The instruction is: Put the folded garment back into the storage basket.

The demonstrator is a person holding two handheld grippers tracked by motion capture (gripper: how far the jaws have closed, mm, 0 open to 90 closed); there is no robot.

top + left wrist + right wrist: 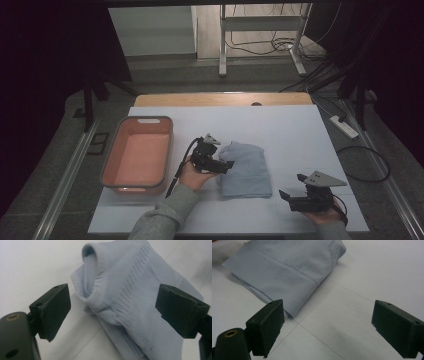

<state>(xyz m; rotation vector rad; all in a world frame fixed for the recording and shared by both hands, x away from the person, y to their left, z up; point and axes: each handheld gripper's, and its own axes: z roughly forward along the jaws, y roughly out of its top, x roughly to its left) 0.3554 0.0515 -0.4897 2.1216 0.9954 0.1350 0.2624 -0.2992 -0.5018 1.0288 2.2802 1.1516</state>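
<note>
While folded on the bench, pale blue garment (246,169): left gripper (226,165) touching its edge, jaws wide; right gripper (291,186) well apart, jaws wide.

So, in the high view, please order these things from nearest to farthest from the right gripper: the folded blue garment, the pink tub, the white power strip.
From the right gripper:
1. Folded blue garment, just to its left on the white table sheet.
2. White power strip, on the floor beyond the table's right edge.
3. Pink tub, at the table's left side.
</note>
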